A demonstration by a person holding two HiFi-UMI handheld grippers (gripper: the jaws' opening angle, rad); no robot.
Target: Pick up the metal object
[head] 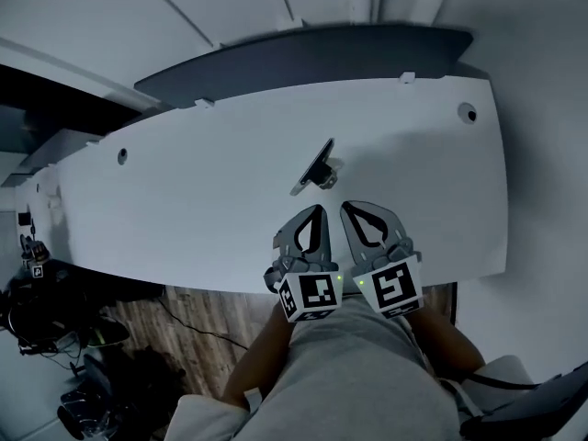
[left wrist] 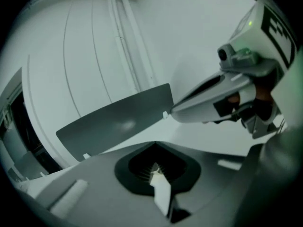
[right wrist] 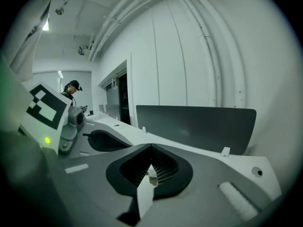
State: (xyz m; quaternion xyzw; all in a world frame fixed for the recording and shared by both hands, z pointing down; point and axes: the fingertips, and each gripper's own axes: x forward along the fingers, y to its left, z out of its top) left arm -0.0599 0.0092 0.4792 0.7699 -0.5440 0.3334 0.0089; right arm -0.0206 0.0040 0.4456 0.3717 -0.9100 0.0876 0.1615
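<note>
With left gripper (head: 318,209) and right gripper (head: 348,206) both clenched empty just short of the object (head: 315,166) (tilted, it seems) on the table (head: 184,200), reaching in unopened would likely shove or topple it.

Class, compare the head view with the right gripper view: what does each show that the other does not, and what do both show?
Only the head view: the wooden floor and the wearer's lap. Only the right gripper view: a distant person standing beyond the table. Both: the white table, the dark panel along its far edge, and the left gripper.
</note>
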